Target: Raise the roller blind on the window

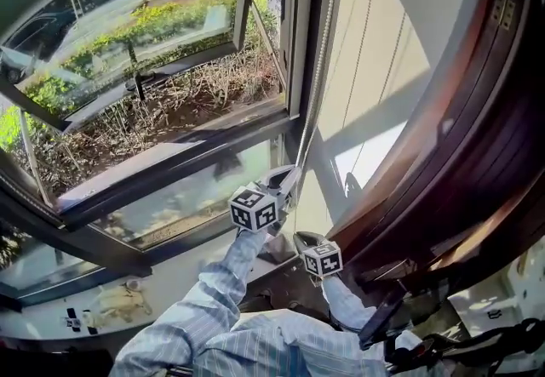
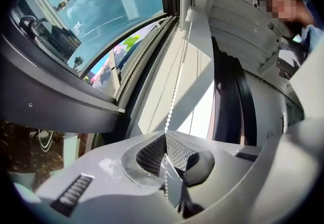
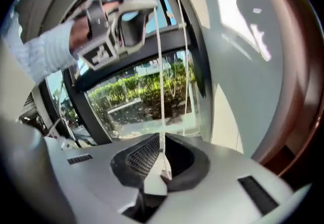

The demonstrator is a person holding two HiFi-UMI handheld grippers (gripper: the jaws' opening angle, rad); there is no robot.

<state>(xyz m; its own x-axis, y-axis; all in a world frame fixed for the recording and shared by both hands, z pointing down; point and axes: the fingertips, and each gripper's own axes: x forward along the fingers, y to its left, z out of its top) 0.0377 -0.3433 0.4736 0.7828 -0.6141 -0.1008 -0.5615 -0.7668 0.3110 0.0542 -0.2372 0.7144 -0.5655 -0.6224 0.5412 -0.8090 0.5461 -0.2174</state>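
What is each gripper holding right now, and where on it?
Both hold the blind's bead chain on its hanging run, jaws closed: left gripper higher, right gripper below.

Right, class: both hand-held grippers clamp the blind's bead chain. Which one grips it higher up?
The left hand-held gripper: it clamps the bead chain above the right hand-held gripper, which sits lower, nearer the person.

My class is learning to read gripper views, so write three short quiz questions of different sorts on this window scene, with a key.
1. True or false: the left gripper is shut on the bead chain.
2. What is the right gripper shut on? A) bead chain B) window frame C) nothing
3. In the head view, which gripper grips higher up the chain?
Key: 1 true; 2 A; 3 the left gripper.
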